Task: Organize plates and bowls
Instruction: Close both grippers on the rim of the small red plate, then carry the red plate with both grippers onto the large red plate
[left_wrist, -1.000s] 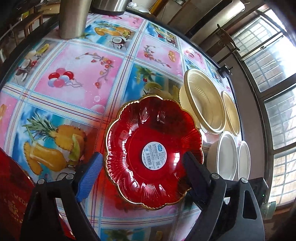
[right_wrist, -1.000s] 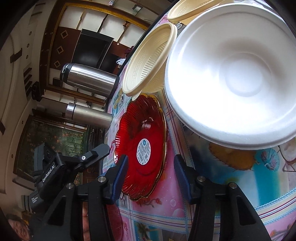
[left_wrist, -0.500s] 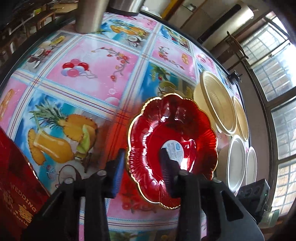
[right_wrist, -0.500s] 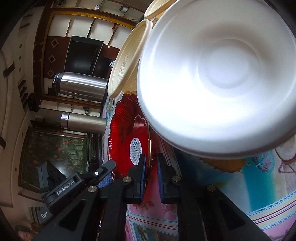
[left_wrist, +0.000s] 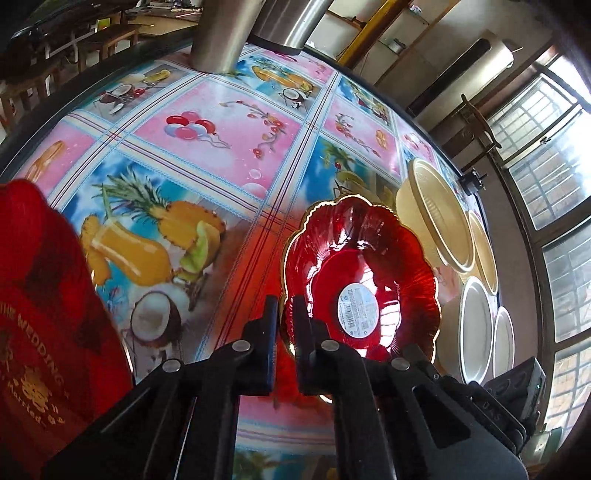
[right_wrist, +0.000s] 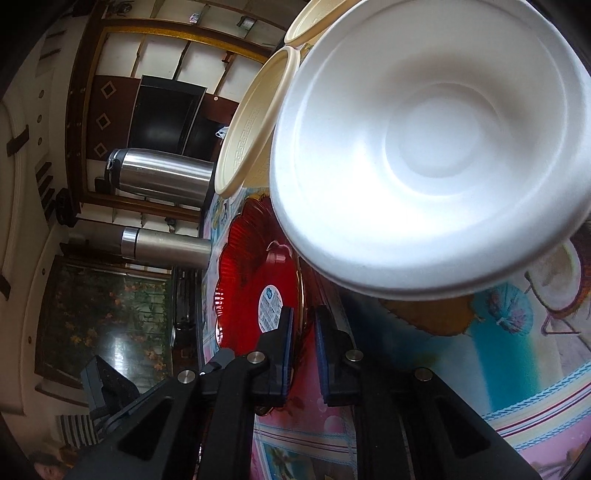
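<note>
On the fruit-printed tablecloth (left_wrist: 207, 122), toward its window-side edge, sits a red scalloped plate (left_wrist: 373, 258) with a gold rim and a white barcode sticker (left_wrist: 359, 307) at its centre. The left gripper (left_wrist: 283, 325) has its two fingers drawn together on the plate's near rim, one finger outside the gold edge and one inside the dish. From the opposite side, the right gripper (right_wrist: 303, 354) is likewise clamped on the same plate (right_wrist: 255, 284), its blue-padded fingers pinching the rim with the gold edge between them. Just beyond the plate toward the window edge stand two cream bowls (left_wrist: 439, 218), and beside them two white foam bowls (left_wrist: 476, 328); the nearer white one (right_wrist: 432, 155) fills most of the right wrist view and overlaps the plate's far side there. At the surface's far edge stand a steel flask (right_wrist: 166, 248) and a larger steel thermos (right_wrist: 162, 177). A red bag with gold lettering (left_wrist: 40, 314) lies at the near left edge in the left wrist view
</note>
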